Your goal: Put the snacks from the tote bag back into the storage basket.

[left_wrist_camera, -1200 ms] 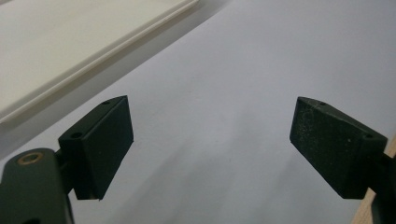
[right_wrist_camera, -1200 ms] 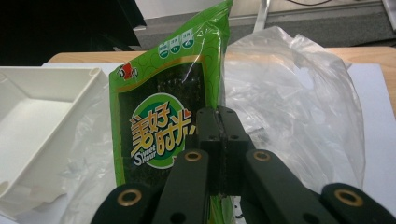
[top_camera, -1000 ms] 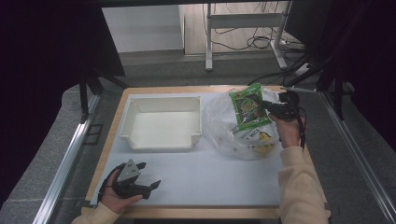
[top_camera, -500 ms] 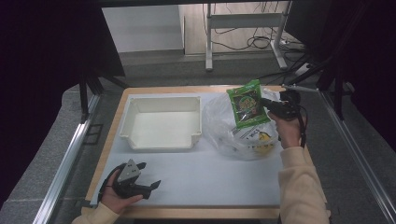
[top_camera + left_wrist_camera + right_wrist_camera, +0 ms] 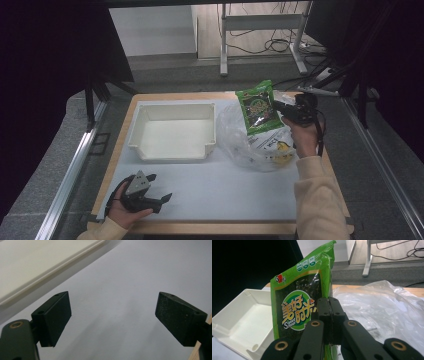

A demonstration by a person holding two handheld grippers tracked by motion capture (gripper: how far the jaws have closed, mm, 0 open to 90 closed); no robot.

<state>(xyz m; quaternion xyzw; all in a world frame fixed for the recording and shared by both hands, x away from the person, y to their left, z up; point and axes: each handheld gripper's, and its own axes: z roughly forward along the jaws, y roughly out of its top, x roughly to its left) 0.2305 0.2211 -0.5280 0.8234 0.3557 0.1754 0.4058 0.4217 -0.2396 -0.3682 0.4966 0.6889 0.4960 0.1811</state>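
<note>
right claw [image 5: 329, 315]: clamped on glossy green foil snack packet [image 5: 299, 302], upright, dark window, round logo | left claw [image 5: 112, 320]: wide apart, low over white surface [image 5: 130, 277]

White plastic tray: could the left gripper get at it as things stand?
Probably yes. The left gripper sits open on bare white tabletop just in front of the white plastic tray, with nothing between them.

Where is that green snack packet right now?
In the high view, the green snack packet is at the table's far right, held up by the right gripper above the clear plastic bag.
</note>
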